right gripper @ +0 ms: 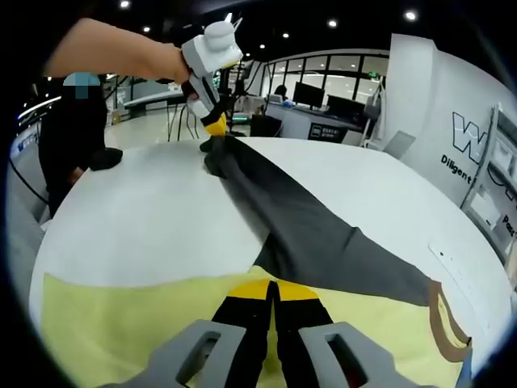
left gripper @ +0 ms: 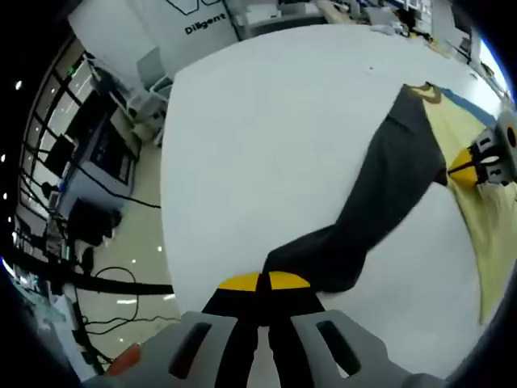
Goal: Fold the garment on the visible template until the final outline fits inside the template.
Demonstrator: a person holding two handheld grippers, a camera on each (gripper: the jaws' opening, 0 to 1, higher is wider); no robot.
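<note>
Garment [left gripper: 388,190], dark grey, lies stretched across the white table [left gripper: 266,137] from 6 toward 2 o'clock over the yellow template [left gripper: 477,202]; left gripper [left gripper: 260,281] and right gripper [right gripper: 270,289] pinch opposite ends, likely keeping it taut for folding

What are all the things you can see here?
garment: one, dark grey sleeve and pale yellow body, lying on the table.
table: one, white, under the garment.
desks with monitors: several, dark, far behind the table.
left gripper: one, yellow tips, shut on the sleeve end.
right gripper: one, yellow tips, shut on the garment where grey meets yellow.
person's arm: one, bare, holding the left gripper.
</note>
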